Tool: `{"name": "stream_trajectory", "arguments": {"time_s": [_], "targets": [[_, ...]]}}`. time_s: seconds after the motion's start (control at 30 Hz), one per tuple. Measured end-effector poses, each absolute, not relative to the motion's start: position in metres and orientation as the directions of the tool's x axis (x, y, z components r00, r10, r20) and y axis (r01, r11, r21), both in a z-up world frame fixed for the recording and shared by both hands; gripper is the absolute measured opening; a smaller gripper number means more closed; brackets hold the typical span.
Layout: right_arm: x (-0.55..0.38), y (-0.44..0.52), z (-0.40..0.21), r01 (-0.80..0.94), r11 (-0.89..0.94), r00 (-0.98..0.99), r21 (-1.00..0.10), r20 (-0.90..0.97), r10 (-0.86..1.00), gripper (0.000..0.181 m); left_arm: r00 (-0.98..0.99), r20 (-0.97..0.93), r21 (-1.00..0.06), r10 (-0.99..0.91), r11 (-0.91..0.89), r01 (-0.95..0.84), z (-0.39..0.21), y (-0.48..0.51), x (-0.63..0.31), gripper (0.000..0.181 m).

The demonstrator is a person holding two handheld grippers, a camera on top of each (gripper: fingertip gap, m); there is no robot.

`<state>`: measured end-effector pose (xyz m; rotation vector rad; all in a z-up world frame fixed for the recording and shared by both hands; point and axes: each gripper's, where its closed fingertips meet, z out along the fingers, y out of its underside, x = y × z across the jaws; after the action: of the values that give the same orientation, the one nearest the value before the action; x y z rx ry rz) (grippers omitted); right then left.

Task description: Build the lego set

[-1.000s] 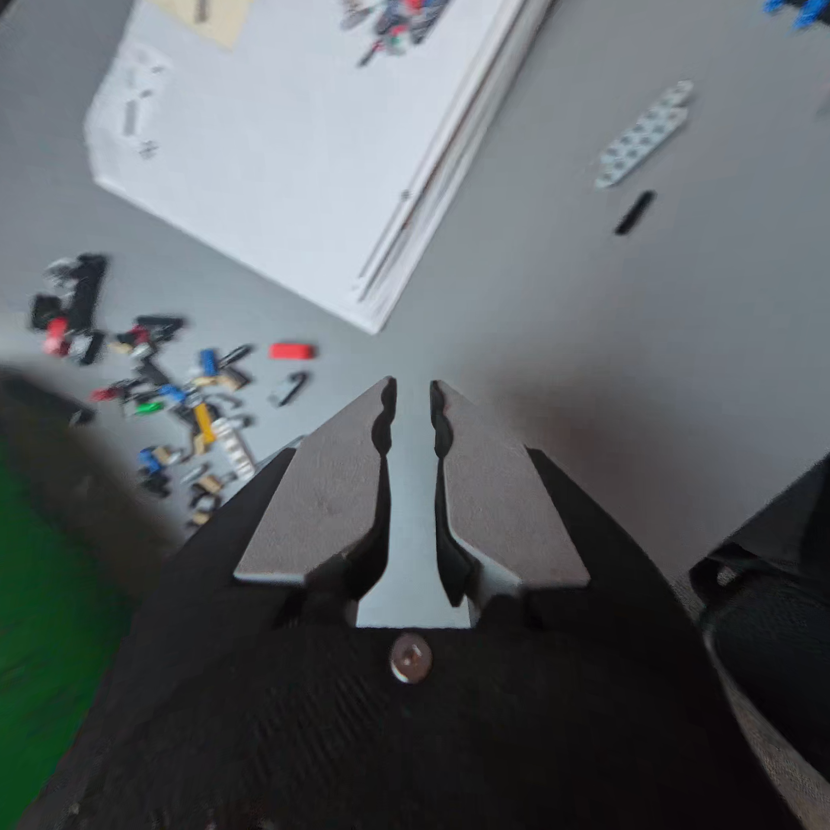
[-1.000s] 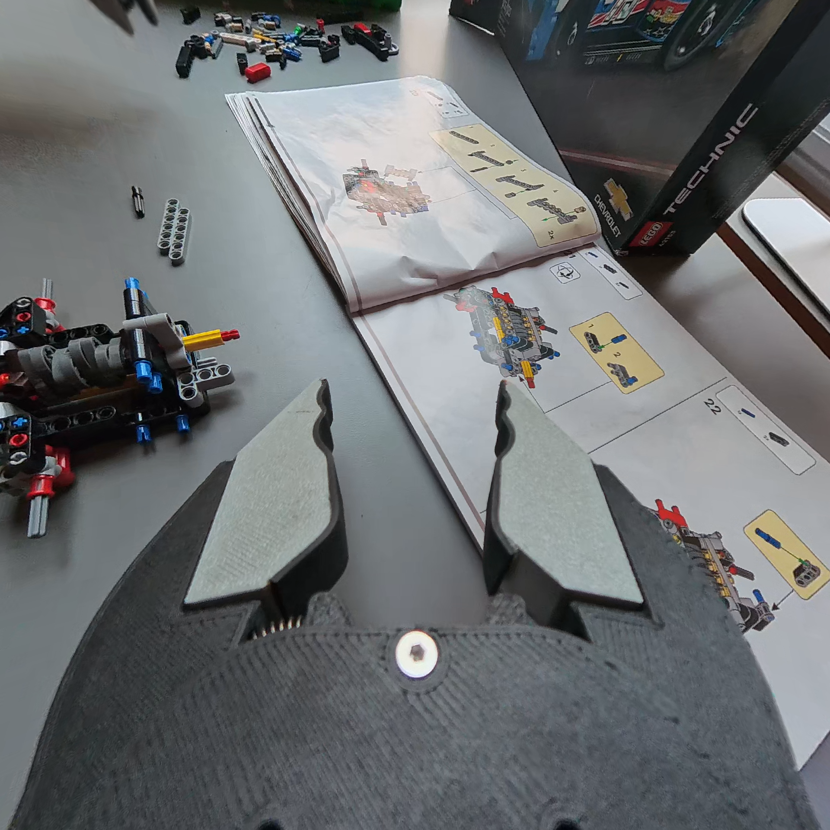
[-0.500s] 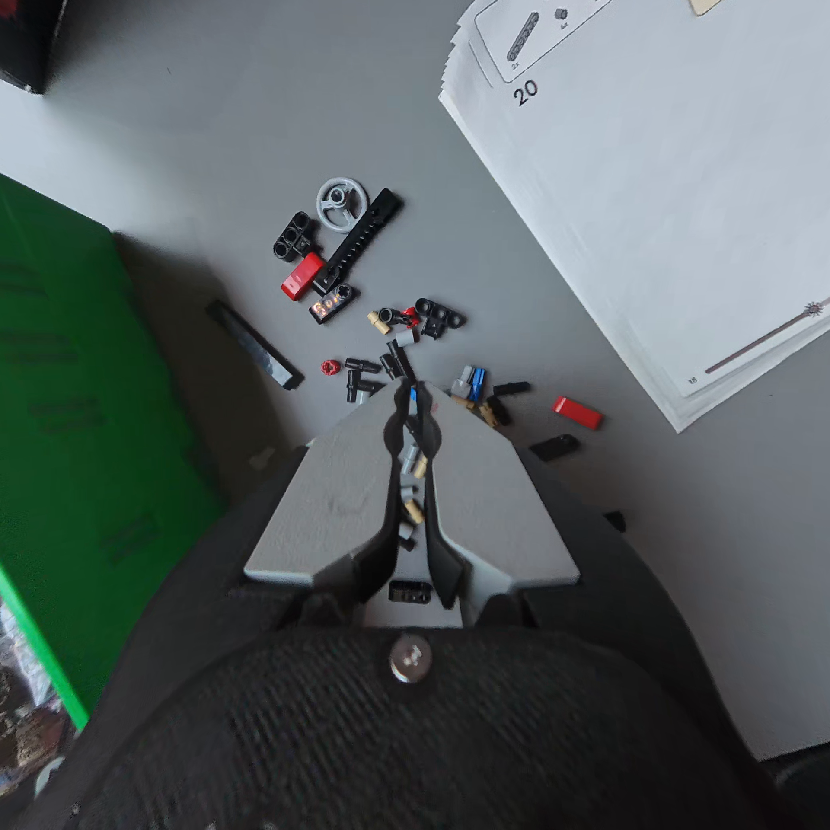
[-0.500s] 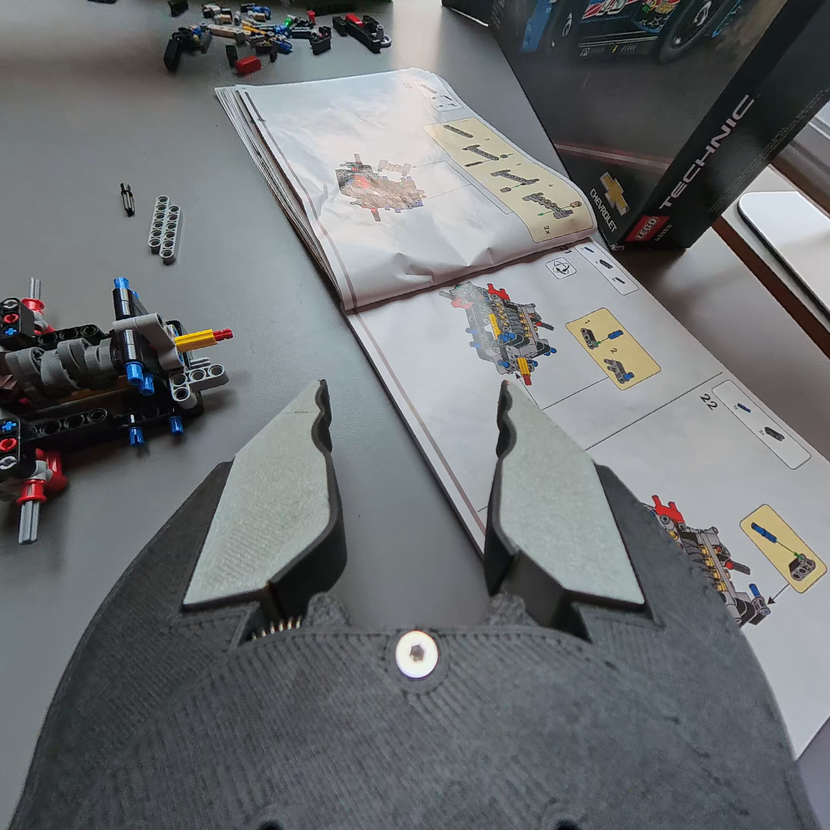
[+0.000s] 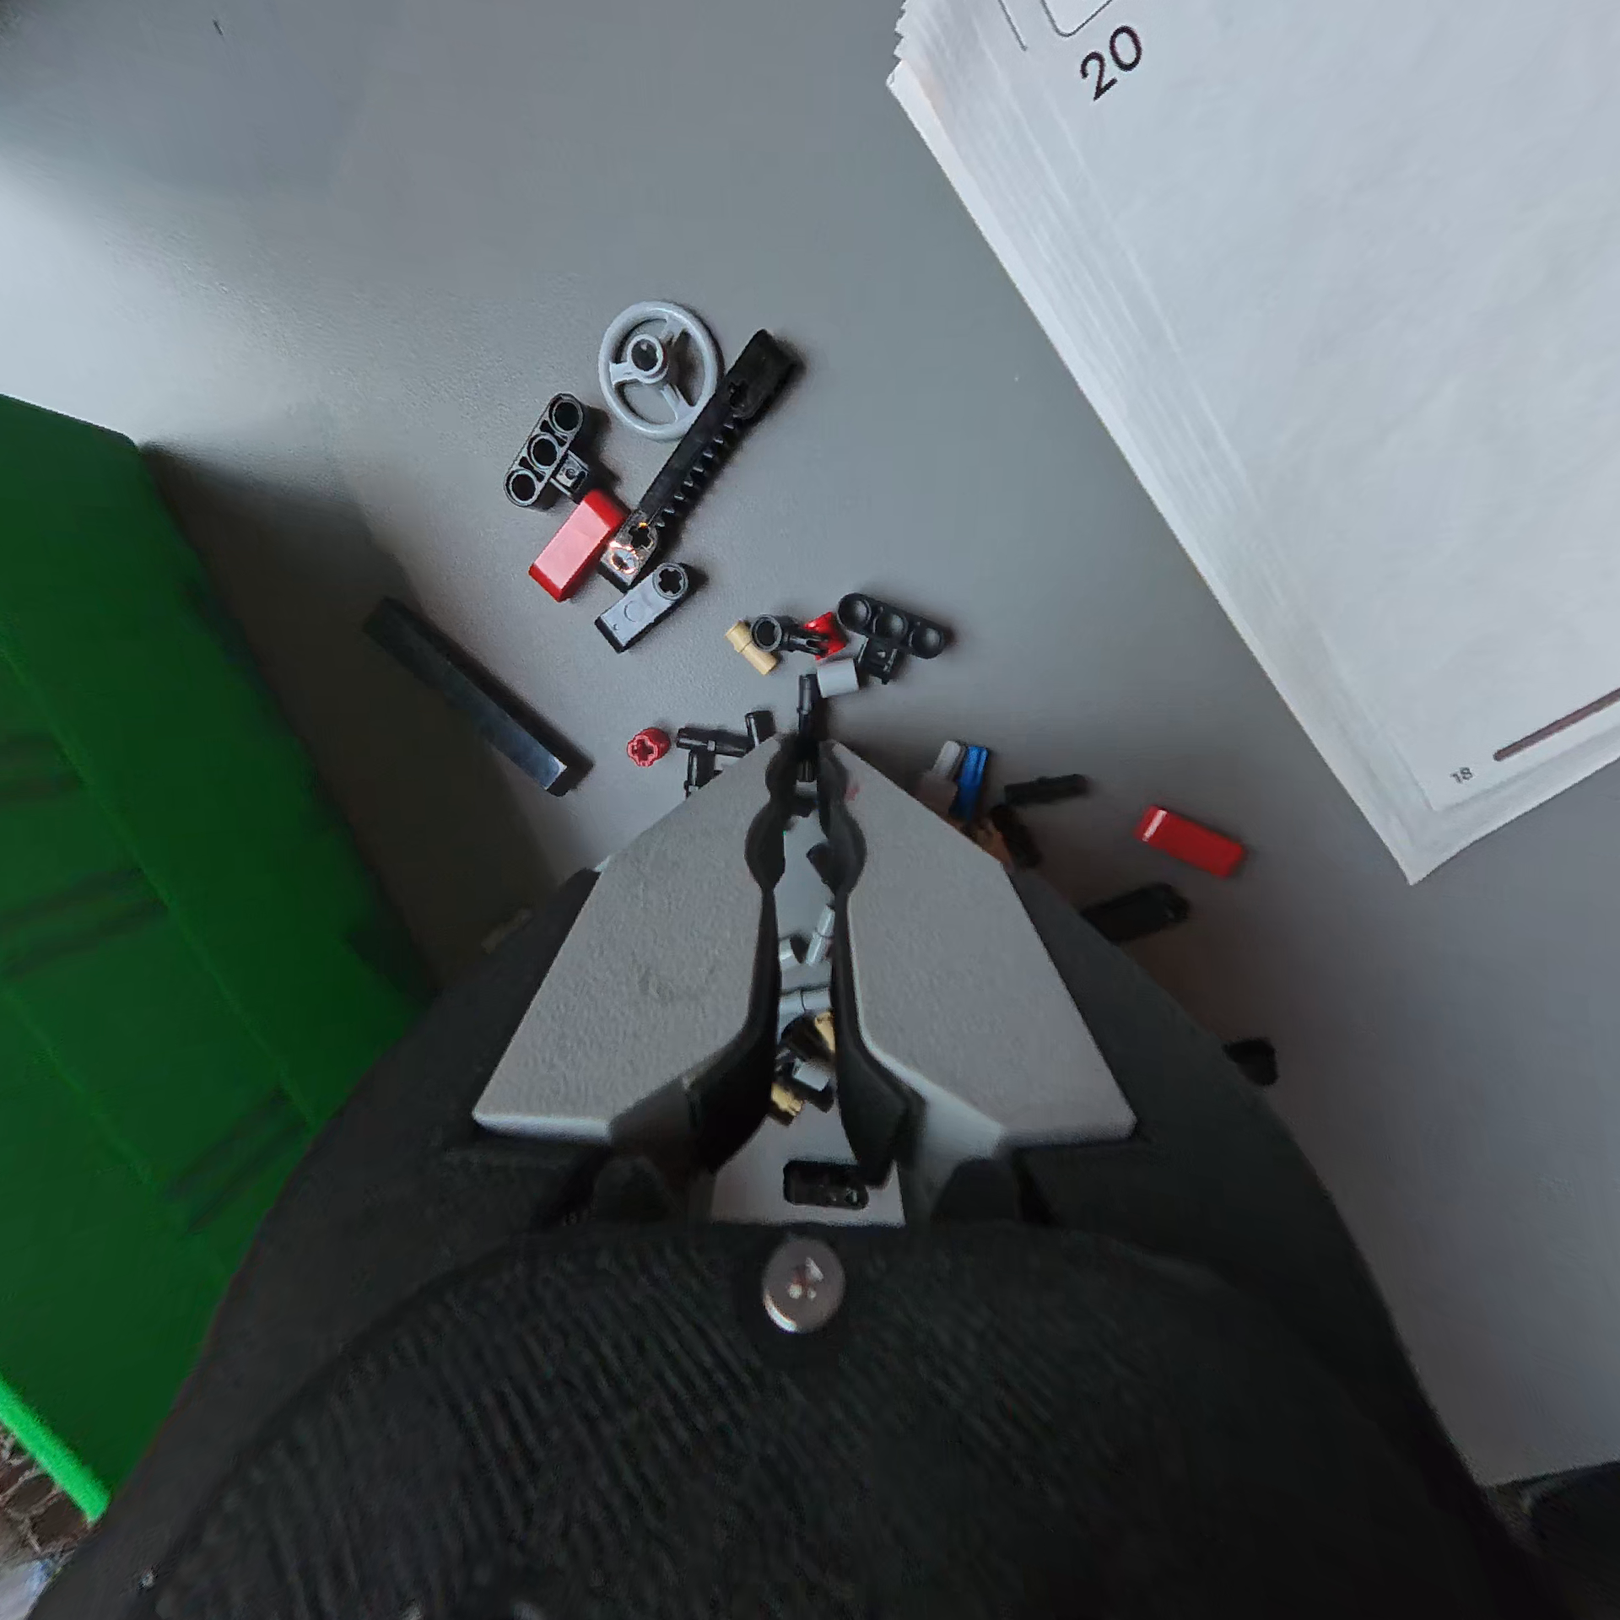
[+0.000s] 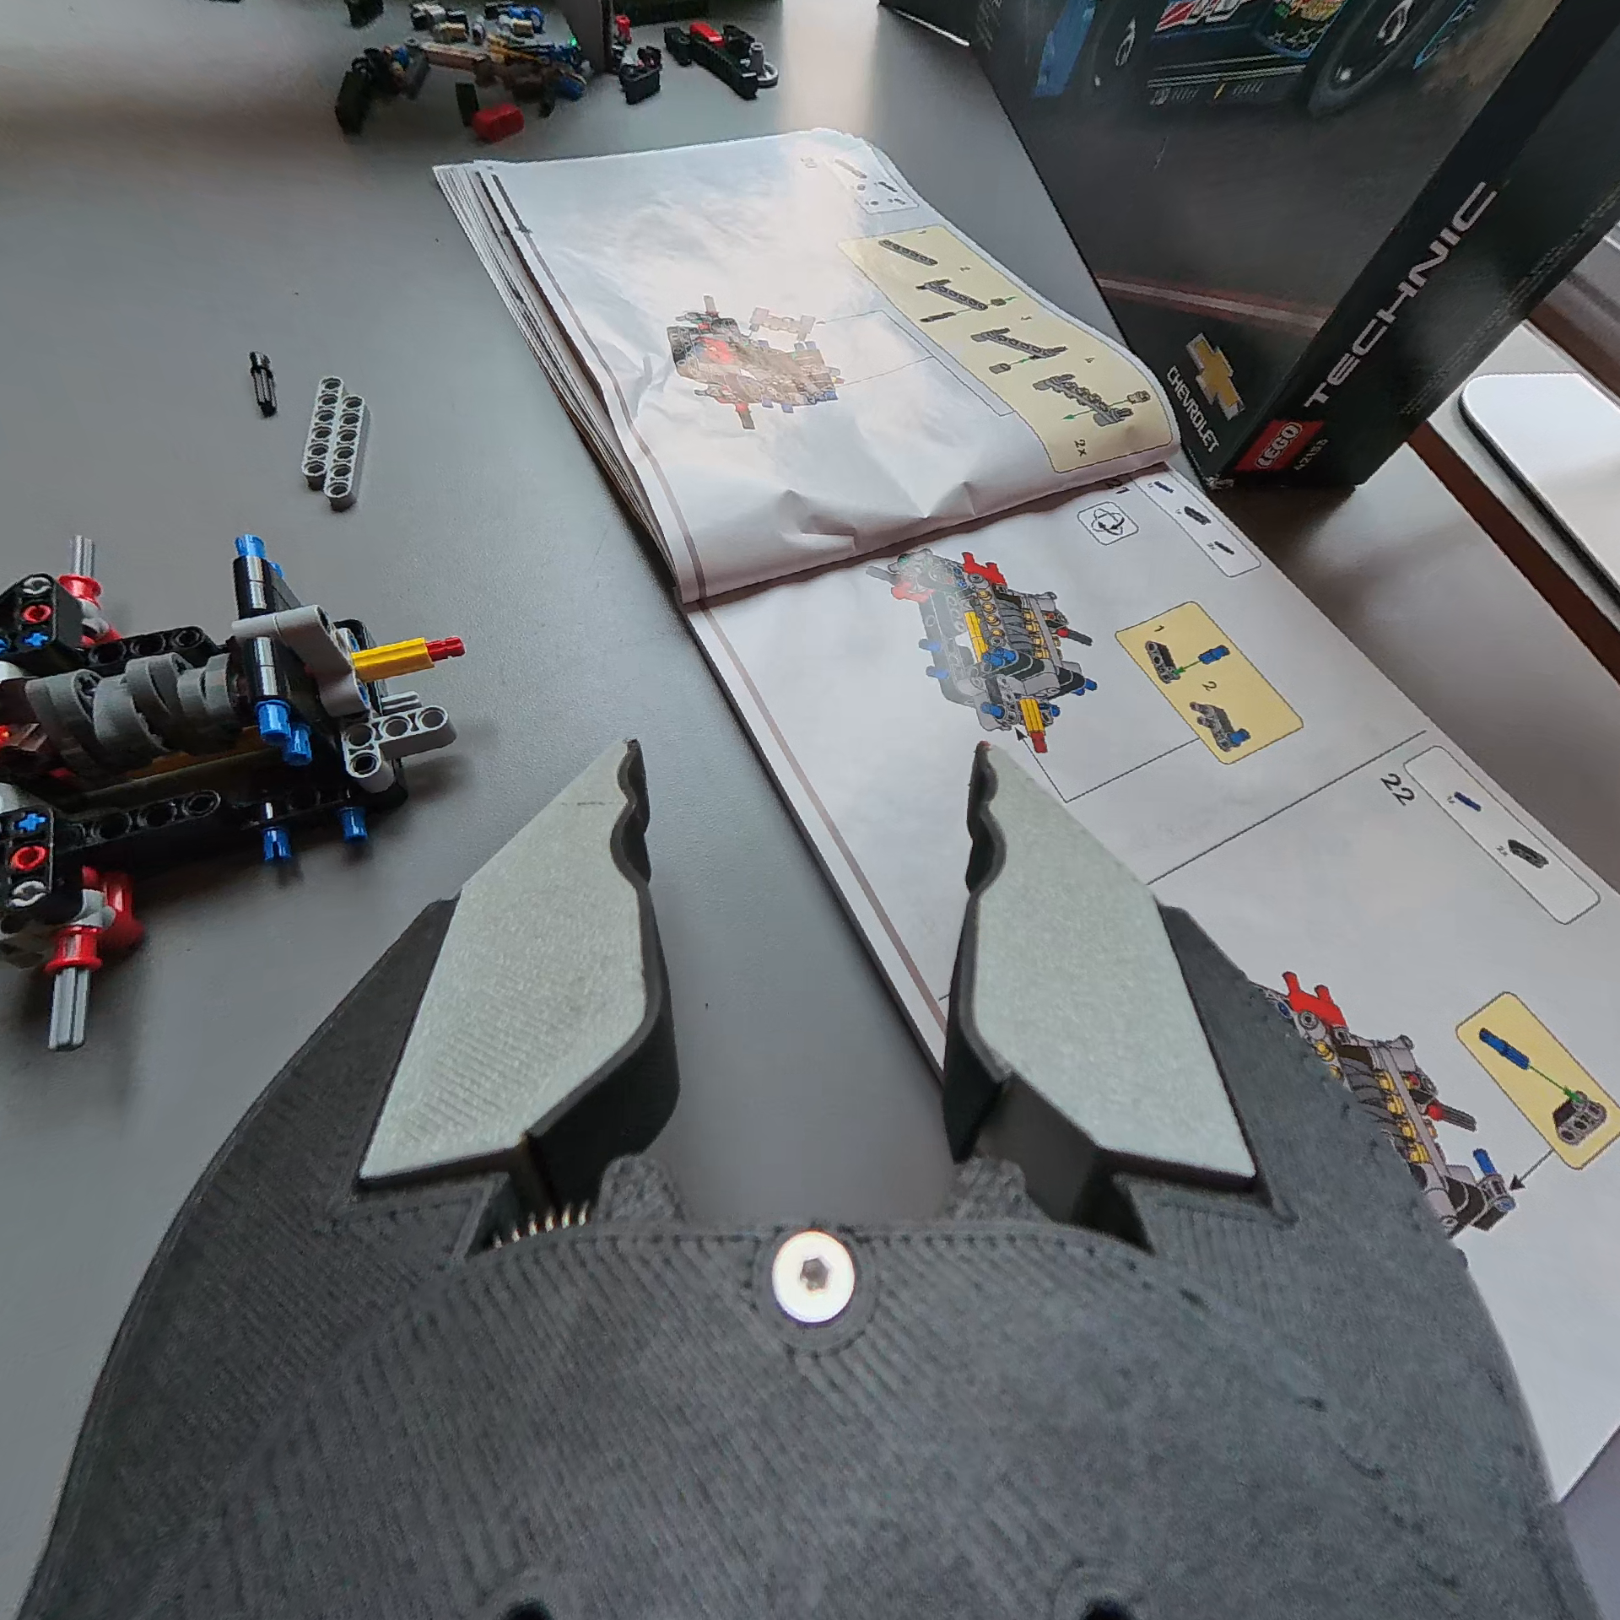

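Note:
Loose Lego parts lie on the grey table under my left gripper [image 5: 802, 758]. Its fingers [image 5: 666, 947] are closed together and a small black pin [image 5: 805, 710] sticks out between the tips. Around it lie a grey steering wheel [image 5: 659, 368], a black gear rack [image 5: 710, 456] and a red brick [image 5: 579, 543]. My right gripper [image 6: 806, 763] is open and empty, low over the table. The partly built chassis [image 6: 219, 728] lies to its left. The open instruction booklet [image 6: 833, 351] lies to its right.
A green box [image 5: 131, 789] stands left of the parts pile. A long black beam [image 5: 478, 697] and a red tile [image 5: 1188, 840] lie nearby. A grey beam [image 6: 335, 443] and a black pin [image 6: 262, 381] lie beyond the chassis. The dark set box [image 6: 1315, 219] stands at the far right. Across from one pair of fingers to the other is roughly 45 cm. To the red brick [image 5: 579, 543]: left tips about 6 cm, right tips about 45 cm. Seen from the right wrist view [image 6: 705, 36] as well.
My left gripper swung from bare table over to the parts pile, came down closer and its tips closed around the small black pin. My right gripper barely moved.

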<state>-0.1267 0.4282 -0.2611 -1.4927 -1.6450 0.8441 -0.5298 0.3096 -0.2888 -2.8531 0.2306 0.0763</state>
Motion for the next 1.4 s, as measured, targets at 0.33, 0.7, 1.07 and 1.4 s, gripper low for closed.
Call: {"name": "stream_trajectory", "arguments": {"time_s": [0.33,0.7,1.07,1.4], "targets": [[-0.127,0.427,-0.262,0.506,0.111,-0.047,-0.856,0.101,0.994,0.070,0.940,0.190,-0.387,-0.282,-0.902,-0.192,-0.245,0.283,-0.460,0.000],[-0.127,0.426,-0.264,0.516,0.120,-0.049,-0.848,0.111,0.993,0.070,0.706,0.298,-0.402,-0.643,-0.755,-0.518,-0.260,0.244,-0.289,0.001],[-0.126,0.424,-0.264,0.518,0.124,-0.058,-0.846,0.110,0.992,0.070,0.717,0.247,-0.324,-0.652,-0.753,-0.573,-0.281,0.240,-0.292,0.013],[-0.126,0.424,-0.265,0.522,0.120,-0.059,-0.845,0.104,0.993,0.069,0.708,0.236,-0.376,-0.666,-0.734,-0.565,-0.279,0.224,-0.279,0.008]]}}
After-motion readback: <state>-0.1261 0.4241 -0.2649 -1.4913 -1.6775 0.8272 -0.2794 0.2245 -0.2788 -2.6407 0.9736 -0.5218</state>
